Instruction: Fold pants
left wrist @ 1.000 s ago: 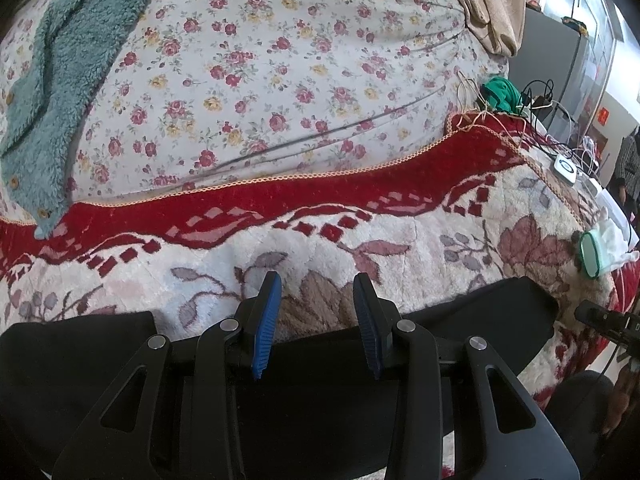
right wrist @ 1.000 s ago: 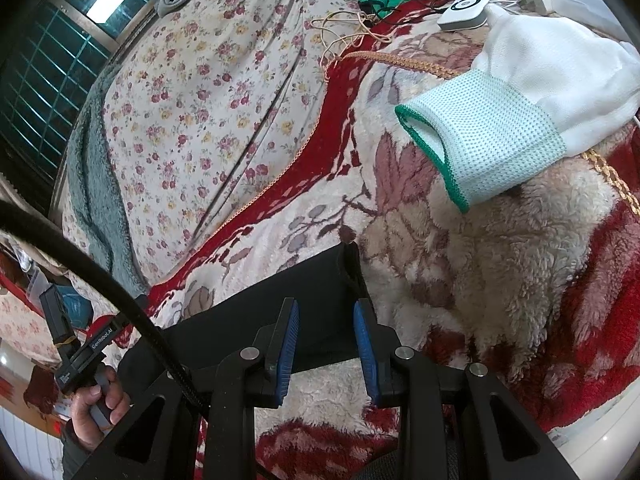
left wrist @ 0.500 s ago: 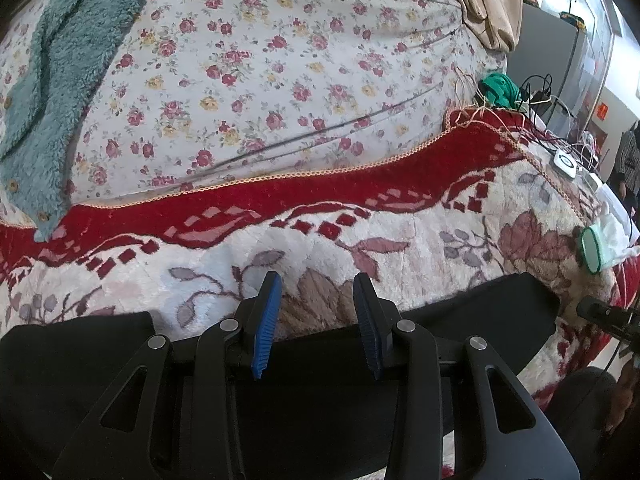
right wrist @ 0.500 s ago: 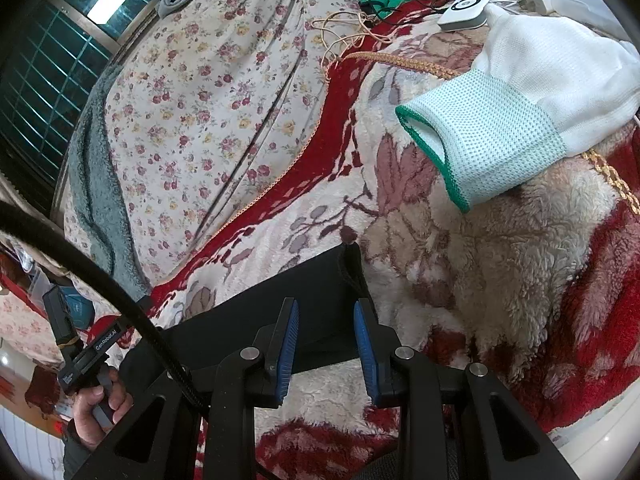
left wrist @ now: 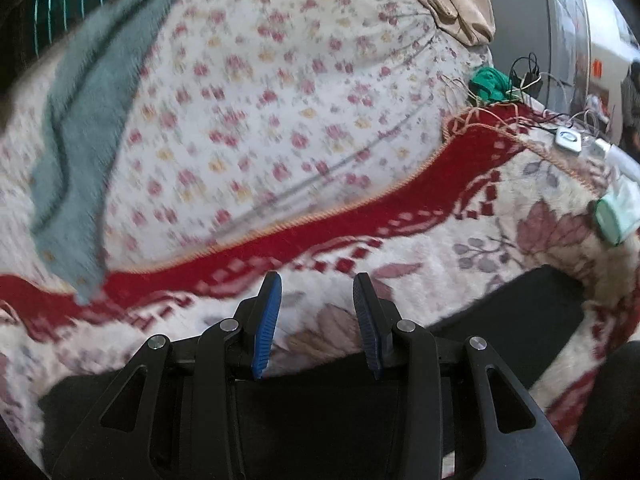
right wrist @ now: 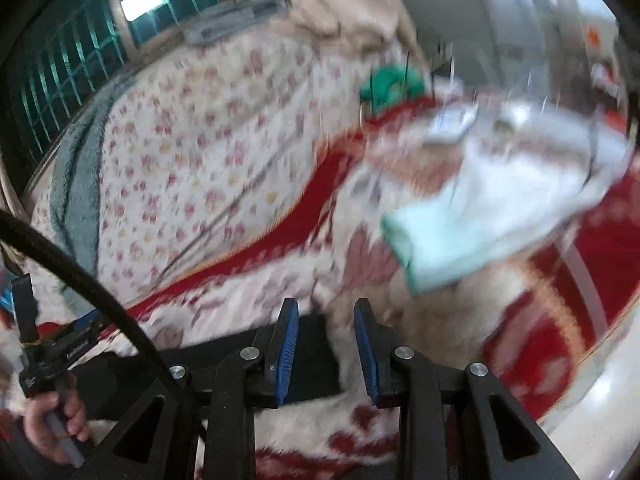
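Black pants [left wrist: 516, 312] lie flat as a long folded strip on a red and cream floral blanket [left wrist: 440, 248]. In the left wrist view my left gripper [left wrist: 316, 324] is open and empty above the strip's far edge. In the right wrist view my right gripper [right wrist: 326, 352] is open and empty over the right end of the pants [right wrist: 308, 364]. The left gripper's handle [right wrist: 48, 356], held by a hand, shows at the left of that view. Both views are motion-blurred.
A flowered quilt [left wrist: 280, 112] and a grey-green fleece [left wrist: 76, 152] lie beyond the blanket. A white and mint cloth [right wrist: 480, 220] lies to the right. A green cloth [left wrist: 490, 84], cables and small white devices [left wrist: 568, 140] lie at the far right corner.
Both grippers have lifted and tilted up, away from the pants; more of the bed and room shows. Both stay open and empty. The pants have not moved.
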`<state>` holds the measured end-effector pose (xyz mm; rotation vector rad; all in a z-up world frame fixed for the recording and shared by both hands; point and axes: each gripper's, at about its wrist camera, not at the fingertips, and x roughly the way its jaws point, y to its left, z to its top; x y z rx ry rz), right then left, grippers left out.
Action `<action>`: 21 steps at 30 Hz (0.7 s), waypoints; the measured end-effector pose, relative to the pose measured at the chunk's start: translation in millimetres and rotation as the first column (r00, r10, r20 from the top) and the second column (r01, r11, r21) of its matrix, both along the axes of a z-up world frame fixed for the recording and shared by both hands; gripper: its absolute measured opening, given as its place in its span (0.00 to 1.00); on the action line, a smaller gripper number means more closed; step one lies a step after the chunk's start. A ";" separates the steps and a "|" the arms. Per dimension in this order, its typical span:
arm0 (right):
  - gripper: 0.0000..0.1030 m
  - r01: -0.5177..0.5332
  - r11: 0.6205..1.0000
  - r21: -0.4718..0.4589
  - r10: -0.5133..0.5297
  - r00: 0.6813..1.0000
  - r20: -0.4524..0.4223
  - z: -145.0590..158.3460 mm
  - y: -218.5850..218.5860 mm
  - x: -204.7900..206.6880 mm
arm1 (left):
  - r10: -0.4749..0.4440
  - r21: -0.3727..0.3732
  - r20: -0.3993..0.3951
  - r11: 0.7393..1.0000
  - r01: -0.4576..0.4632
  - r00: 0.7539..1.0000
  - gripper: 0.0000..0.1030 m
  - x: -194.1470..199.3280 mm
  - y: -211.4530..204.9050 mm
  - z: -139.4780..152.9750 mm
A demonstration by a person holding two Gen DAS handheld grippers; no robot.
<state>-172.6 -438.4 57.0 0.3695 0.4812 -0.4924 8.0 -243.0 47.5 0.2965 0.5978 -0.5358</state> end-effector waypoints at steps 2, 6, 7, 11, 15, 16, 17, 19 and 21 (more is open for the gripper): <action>0.72 0.037 0.996 -0.078 -0.035 0.999 0.027 12.6 6.3 -6.3 | 0.010 -0.016 0.025 1.000 -0.009 1.000 0.35 -0.9 3.2 3.6; 0.87 0.140 0.973 -0.185 -0.123 0.987 0.099 29.1 10.2 -21.4 | 0.026 -0.018 0.045 1.000 -0.025 0.999 0.35 -0.6 5.7 4.7; 0.87 0.126 0.973 -0.194 -0.112 0.990 0.082 32.0 10.0 -20.0 | 0.030 -0.022 0.043 0.999 -0.030 0.999 0.35 -0.1 6.1 5.1; 0.87 0.131 0.930 -0.345 -0.109 0.991 0.080 46.8 31.4 -20.1 | 0.049 -0.036 0.048 0.998 -0.047 0.998 0.35 0.0 8.9 5.6; 0.87 0.053 0.937 -0.344 -0.056 0.998 0.001 50.5 37.6 -2.5 | 0.044 -0.045 0.018 0.998 -0.043 0.999 0.35 2.8 10.0 0.4; 0.87 0.020 0.953 -0.302 -0.040 0.997 -0.060 47.0 34.5 6.7 | 0.036 -0.059 0.011 0.998 -0.036 0.999 0.35 3.6 11.1 -0.4; 0.86 -0.015 0.968 -0.249 -0.010 0.995 -0.097 43.5 31.1 12.4 | 0.025 -0.077 0.002 0.997 -0.024 1.000 0.35 4.7 12.7 -1.3; 0.77 -0.053 0.993 -0.105 0.038 0.989 -0.143 29.9 20.6 20.2 | 0.002 -0.116 -0.039 0.993 -0.006 0.999 0.35 9.0 14.5 -2.7; 0.65 -0.033 0.998 0.053 0.042 0.984 -0.174 10.4 6.6 26.0 | -0.030 -0.161 -0.118 0.987 0.011 0.993 0.35 16.3 16.9 -4.0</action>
